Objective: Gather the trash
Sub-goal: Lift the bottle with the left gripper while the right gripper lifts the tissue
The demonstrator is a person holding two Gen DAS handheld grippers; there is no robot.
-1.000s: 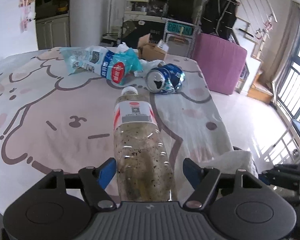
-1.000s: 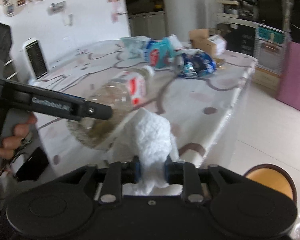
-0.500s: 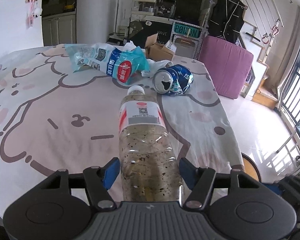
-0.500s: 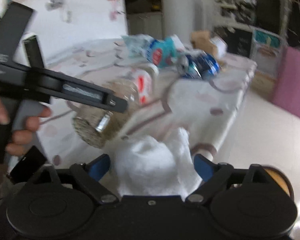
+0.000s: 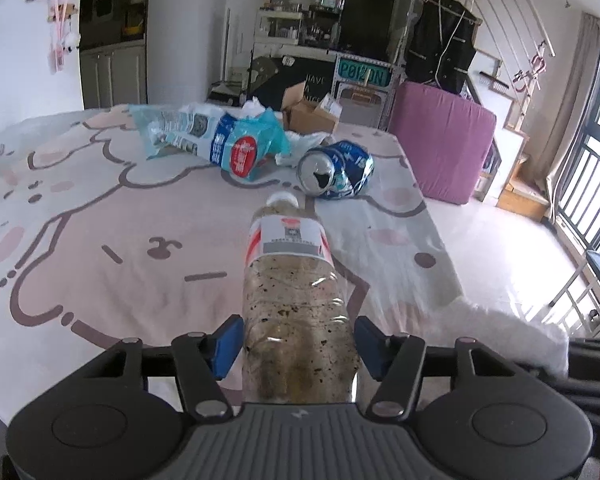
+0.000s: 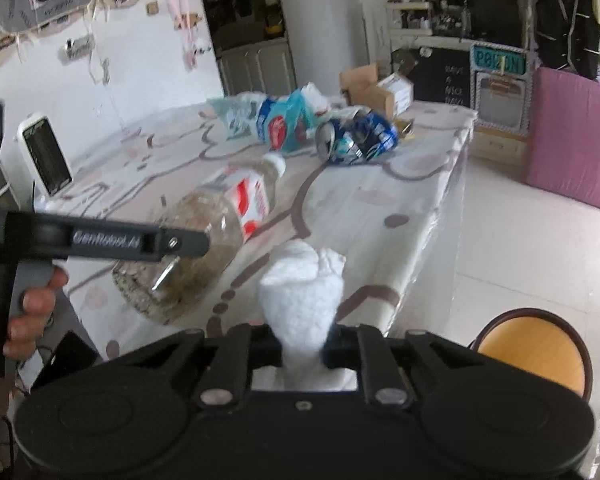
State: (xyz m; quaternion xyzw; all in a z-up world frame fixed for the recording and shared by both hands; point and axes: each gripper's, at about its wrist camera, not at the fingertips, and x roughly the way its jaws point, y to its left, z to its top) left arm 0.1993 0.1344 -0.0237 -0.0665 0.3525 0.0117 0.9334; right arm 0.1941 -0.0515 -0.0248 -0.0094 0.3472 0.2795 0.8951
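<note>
Left wrist view: left gripper (image 5: 296,344) pinches the dirty plastic bottle (image 5: 292,280) at its base, frame centre, cap pointing away. Crushed blue can (image 5: 336,176) and blue snack bag (image 5: 220,140) lie beyond on the table (image 5: 80,240), upper centre.

Right wrist view: right gripper (image 6: 302,346) pressed onto white crumpled tissue (image 6: 302,292), lower centre. Bottle sits centre left, clamped by the left gripper. Round stool (image 6: 536,354) lower right.
</note>
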